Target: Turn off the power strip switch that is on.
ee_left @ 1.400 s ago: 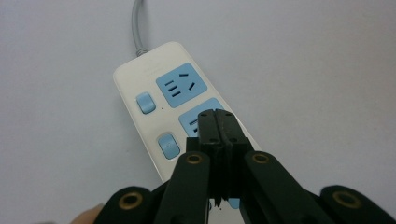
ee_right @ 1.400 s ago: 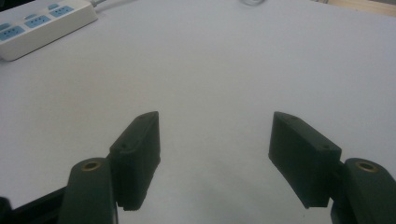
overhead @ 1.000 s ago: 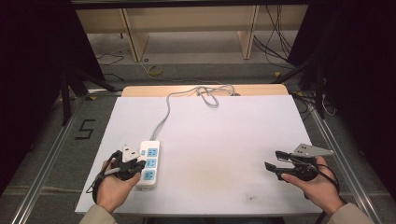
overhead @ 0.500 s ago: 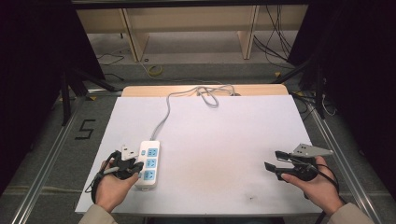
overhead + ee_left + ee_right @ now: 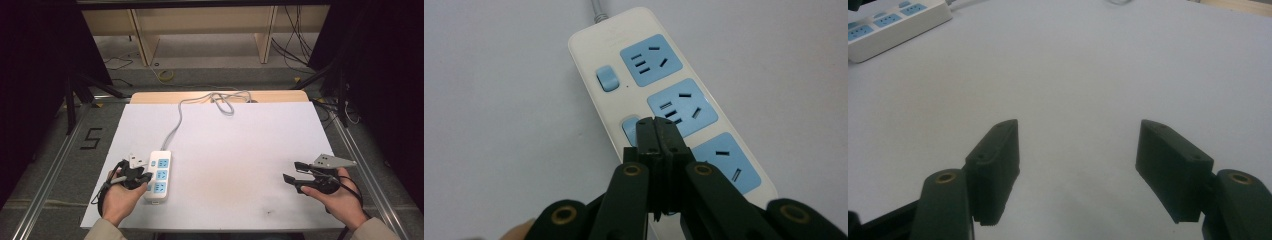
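A white power strip (image 5: 159, 175) with three blue sockets lies at the front left of the white table (image 5: 240, 140). Its grey cable (image 5: 180, 117) runs to the far edge. My left gripper (image 5: 145, 176) is shut with nothing between its jaws. In the left gripper view its tips (image 5: 655, 125) sit over the strip (image 5: 664, 65), right at the second blue switch (image 5: 629, 128), which they partly hide. Whether they touch it I cannot tell. My right gripper (image 5: 290, 171) is held at the front right, open and holding nothing (image 5: 1078, 150), with the strip (image 5: 893, 20) far off.
The cable coils at the table's far edge (image 5: 225, 97) on a wooden board. Beyond it stand wooden shelf legs (image 5: 142, 42) and floor cables. A metal rail (image 5: 55, 165) runs along the left side of the table.
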`<action>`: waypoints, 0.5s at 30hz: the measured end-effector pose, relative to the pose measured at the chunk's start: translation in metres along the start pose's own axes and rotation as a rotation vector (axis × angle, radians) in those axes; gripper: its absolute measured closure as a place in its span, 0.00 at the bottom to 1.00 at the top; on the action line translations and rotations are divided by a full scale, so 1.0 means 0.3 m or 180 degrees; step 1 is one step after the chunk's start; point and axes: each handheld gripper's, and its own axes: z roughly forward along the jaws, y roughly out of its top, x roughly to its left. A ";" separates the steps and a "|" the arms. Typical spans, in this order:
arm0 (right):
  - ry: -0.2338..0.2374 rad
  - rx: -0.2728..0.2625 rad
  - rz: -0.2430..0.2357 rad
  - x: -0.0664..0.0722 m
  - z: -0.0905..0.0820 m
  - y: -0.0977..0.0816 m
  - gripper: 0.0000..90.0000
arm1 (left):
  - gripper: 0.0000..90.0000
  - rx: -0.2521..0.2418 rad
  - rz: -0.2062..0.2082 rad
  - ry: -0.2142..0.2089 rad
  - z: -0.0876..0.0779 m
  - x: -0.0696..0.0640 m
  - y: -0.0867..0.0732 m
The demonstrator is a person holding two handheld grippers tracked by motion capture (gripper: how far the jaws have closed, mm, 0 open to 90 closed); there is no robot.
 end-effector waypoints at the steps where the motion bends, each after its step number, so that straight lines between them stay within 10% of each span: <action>1: 0.0000 0.0001 -0.0001 -0.001 0.000 0.000 0.38 | 1.00 0.0007 0.0001 0.0005 0.002 0.001 0.000; 15: 0.0001 0.0003 -0.0005 0.000 0.001 0.000 0.38 | 1.00 0.0055 -0.0036 0.0023 0.027 0.008 0.018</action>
